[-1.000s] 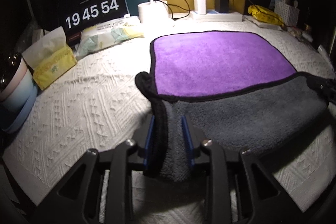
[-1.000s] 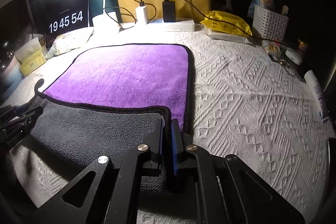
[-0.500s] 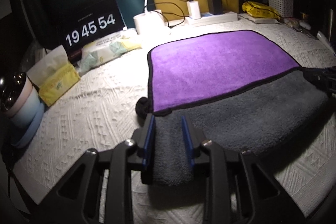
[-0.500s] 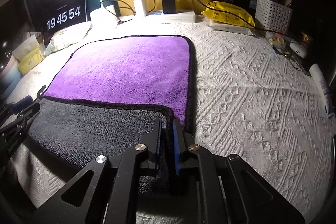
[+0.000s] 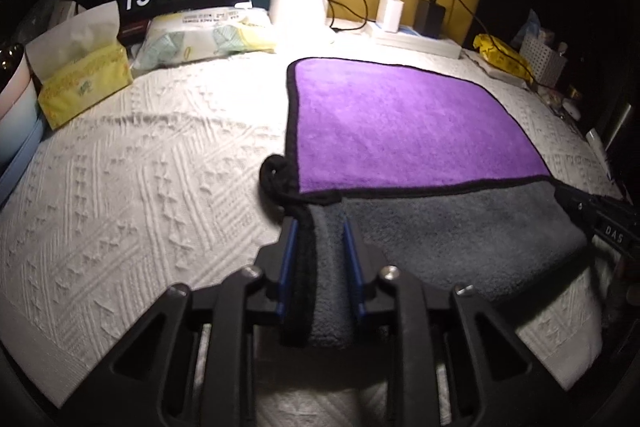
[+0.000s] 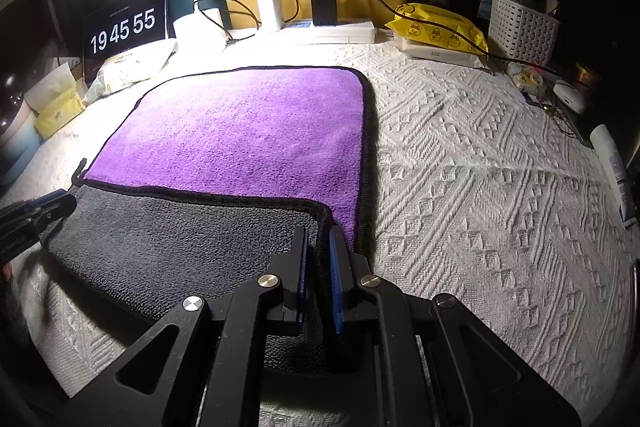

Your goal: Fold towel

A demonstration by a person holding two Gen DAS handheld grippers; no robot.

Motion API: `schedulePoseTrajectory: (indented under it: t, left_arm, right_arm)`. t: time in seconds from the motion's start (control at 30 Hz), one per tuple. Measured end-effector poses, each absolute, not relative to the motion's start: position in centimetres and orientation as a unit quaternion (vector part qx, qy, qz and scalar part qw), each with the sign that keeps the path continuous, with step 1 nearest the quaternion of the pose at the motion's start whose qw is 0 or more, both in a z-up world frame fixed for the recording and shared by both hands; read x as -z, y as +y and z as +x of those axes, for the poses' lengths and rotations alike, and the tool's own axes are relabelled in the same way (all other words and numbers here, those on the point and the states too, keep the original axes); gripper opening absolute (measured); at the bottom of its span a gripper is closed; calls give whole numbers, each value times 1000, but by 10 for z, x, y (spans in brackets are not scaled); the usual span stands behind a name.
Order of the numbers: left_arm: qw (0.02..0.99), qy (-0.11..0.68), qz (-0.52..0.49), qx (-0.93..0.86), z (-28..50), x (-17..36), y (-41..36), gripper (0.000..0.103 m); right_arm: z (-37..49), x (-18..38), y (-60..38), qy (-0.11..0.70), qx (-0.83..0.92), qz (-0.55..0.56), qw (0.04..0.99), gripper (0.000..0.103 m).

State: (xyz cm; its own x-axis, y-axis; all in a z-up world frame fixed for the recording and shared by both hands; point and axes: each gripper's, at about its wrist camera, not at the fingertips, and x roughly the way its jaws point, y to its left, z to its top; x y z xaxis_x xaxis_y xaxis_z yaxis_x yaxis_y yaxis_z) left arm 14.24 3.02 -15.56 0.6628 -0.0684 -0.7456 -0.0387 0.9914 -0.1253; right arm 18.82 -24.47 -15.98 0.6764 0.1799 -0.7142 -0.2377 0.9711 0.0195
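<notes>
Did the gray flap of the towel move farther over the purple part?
Yes. The gray flap crept farther up the purple towel, toward the clock, pulled by both grippers.

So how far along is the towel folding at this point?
Partway through the first fold. Done: the near edge of the towel is turned over, so a grey band lies on the purple side. In hand: the left gripper and right gripper each pinch a corner of that grey edge. Left: carrying it to the far edge by the lamp base.
</notes>
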Motion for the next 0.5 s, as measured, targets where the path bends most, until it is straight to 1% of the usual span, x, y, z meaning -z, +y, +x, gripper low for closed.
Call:
schedulePoseTrajectory:
  t: [0.07, 0.1, 0.17, 0.3, 0.5]
  left_arm:
    - [910, 409, -69, 12, 141, 155, 30, 15]
    - [910, 408, -73, 17, 141, 154, 31, 10]
    - [908, 410, -86, 32, 141, 154, 33, 9]
    - [907, 408, -95, 40, 141, 150, 38, 8]
    - [919, 377, -96, 61, 139, 127, 40, 8]
  right_arm:
    - [188, 160, -244, 385, -116, -40, 915, 10]
    - [187, 160, -244, 383, -117, -43, 915, 8]
    - [184, 157, -242, 374, -120, -50, 918, 5]
    - [179, 150, -237, 354, -114, -67, 926, 5]
    - [171, 127, -228, 316, -113, -101, 937, 5]
